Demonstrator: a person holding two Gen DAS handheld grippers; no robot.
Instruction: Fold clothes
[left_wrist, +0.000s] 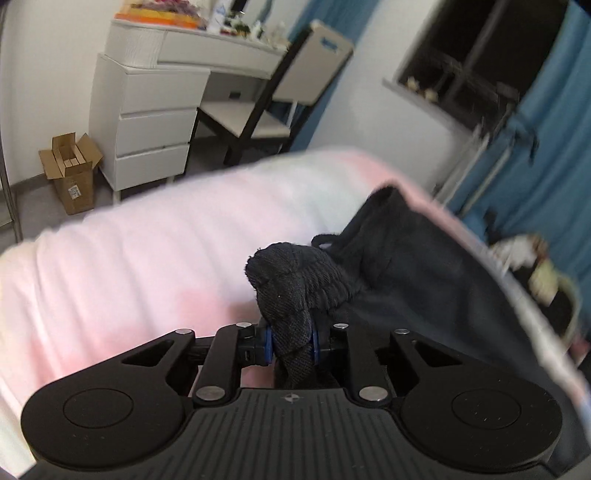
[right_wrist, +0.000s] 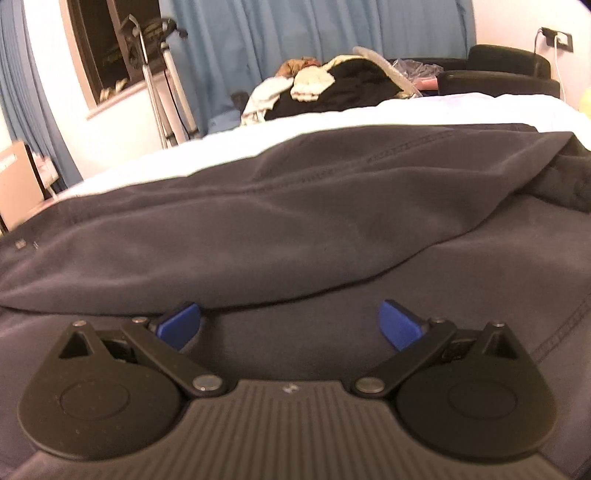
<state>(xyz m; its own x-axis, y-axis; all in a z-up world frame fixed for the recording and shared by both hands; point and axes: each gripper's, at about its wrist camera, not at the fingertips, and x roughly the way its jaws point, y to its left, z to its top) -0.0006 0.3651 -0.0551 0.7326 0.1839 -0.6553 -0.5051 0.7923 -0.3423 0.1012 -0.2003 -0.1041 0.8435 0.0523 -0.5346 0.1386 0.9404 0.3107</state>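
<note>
The left gripper (left_wrist: 290, 341) has its fingers clamped on a ribbed cuff (left_wrist: 291, 280) of the dark garment (right_wrist: 280, 206), lifted above the bed (left_wrist: 129, 258). The rest of the garment lies spread across the bed, with a fold of it just ahead of the right gripper (right_wrist: 290, 325), whose fingers stand wide apart, holding nothing and low over the cloth.

The grip takes only a bunched bit of cuff, so a quick pull could slip it free and the sleeve would drop in a heap. With nothing pinning the body, dragging the cuff could likely tow the whole garment and wrinkle it. The garment reaches close to the bed's far edge, so it may slide off. The right fingers could also snag two layers.
</note>
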